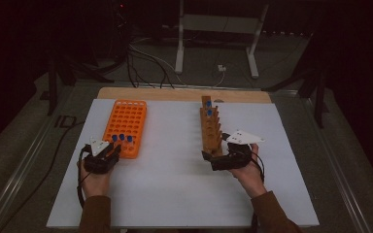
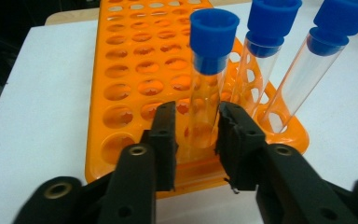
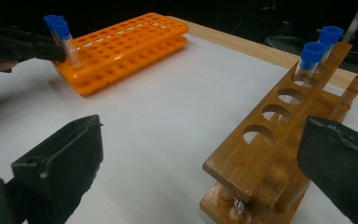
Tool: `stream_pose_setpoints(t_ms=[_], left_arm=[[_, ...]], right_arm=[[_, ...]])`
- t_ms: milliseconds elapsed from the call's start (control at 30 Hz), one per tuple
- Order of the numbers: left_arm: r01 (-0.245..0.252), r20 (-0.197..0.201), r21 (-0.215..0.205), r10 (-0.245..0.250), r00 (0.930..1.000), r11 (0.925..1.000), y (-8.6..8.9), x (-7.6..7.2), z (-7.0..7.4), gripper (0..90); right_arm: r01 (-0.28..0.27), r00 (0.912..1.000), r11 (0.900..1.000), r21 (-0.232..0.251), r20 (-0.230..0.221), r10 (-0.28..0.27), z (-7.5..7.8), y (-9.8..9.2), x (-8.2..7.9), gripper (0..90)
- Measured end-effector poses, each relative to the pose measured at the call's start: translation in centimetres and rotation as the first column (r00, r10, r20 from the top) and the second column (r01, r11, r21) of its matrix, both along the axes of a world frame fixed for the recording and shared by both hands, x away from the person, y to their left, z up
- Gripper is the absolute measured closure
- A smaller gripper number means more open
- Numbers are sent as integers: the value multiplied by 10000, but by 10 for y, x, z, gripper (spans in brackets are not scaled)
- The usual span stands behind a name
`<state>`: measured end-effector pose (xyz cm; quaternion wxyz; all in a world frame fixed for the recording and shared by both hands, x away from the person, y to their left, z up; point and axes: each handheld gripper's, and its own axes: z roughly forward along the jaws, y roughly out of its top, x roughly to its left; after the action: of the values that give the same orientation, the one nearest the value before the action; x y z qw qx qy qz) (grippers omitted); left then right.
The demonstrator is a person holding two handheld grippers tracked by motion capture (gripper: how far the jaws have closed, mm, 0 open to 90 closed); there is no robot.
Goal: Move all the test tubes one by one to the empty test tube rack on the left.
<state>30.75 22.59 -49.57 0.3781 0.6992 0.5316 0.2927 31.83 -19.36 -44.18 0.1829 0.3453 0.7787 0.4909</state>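
A clear test tube [image 2: 206,100] with a blue cap stands upright in a near-edge hole of the orange rack [image 2: 135,70], and the left gripper [image 2: 196,135] sits right at it, one black jaw on each side of the glass. The jaws are set narrow, a sliver of a gap showing at each pad, so they look just off the tube; it stands in its hole on its own. Two more blue-capped tubes [image 2: 265,51] lean in holes just to its 3 o'clock in the left gripper view.

From the high view, the orange rack [image 1: 126,124] lies at about 10 o'clock on the white board [image 1: 175,184], with the three blue caps [image 1: 121,138] bunched in its nearest row and the left gripper [image 1: 108,154] pressed up to that edge, the hand [image 1: 94,182] behind it.

Across the board at about 2 o'clock stands the wooden rack [image 1: 211,127], running away from the person. It carries two blue-capped tubes [image 3: 313,58] in its far holes; the three nearer holes gape empty. The right gripper [image 1: 218,159] waits at the wooden rack's near end, jaws spread wide, nothing between them but bare board and the rack's corner. In the right gripper view the orange rack [image 3: 126,49] sits off at 11 o'clock.
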Motion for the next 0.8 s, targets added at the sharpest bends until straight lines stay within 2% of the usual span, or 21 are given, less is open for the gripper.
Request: stream_pose_setpoints(t_ms=[67, 200, 333, 467, 567, 667, 767, 800], left_arm=[[51, -38, -110, -52, 10000, 9999, 1, -1, 2, 630], [285, 79, -639, -280, 9996, 9975, 6, -6, 8, 554], [522, 386, -1297, -476, 9981, 9902, 8, -11, 12, 394], [633, 792, -1394, -526, 9955, 9882, 3, -15, 16, 218], [833, 1027, -1403, -692, 9923, 9866, -2, -17, 19, 149], [1033, 1175, -1414, -869, 9893, 9845, -7, -17, 22, 35], [1261, 1370, -1459, -1062, 9849, 9812, -11, -18, 24, 8], [1421, 1389, -1549, -1209, 9829, 9777, -12, -18, 25, 9]], right_arm=[[-12, 10000, 10000, 3, -1, 12, 0, 0, 0, 7], [-24, 10000, 10000, 10, -1, 24, 0, 0, 0, 7], [-15, 10000, 10000, 35, -17, 15, 0, 0, 0, 7], [-25, 10000, 10000, 48, -17, 25, 0, 0, 0, 7], [-37, 10000, 10000, 45, -22, 37, 0, 0, 0, 7], [-43, 10000, 10000, 51, -29, 43, 0, 0, 0, 7], [-62, 10000, 10000, 59, -64, 62, -1, 1, 0, 7], [-66, 10000, 10000, 37, -66, 66, -1, 1, 0, 7]])
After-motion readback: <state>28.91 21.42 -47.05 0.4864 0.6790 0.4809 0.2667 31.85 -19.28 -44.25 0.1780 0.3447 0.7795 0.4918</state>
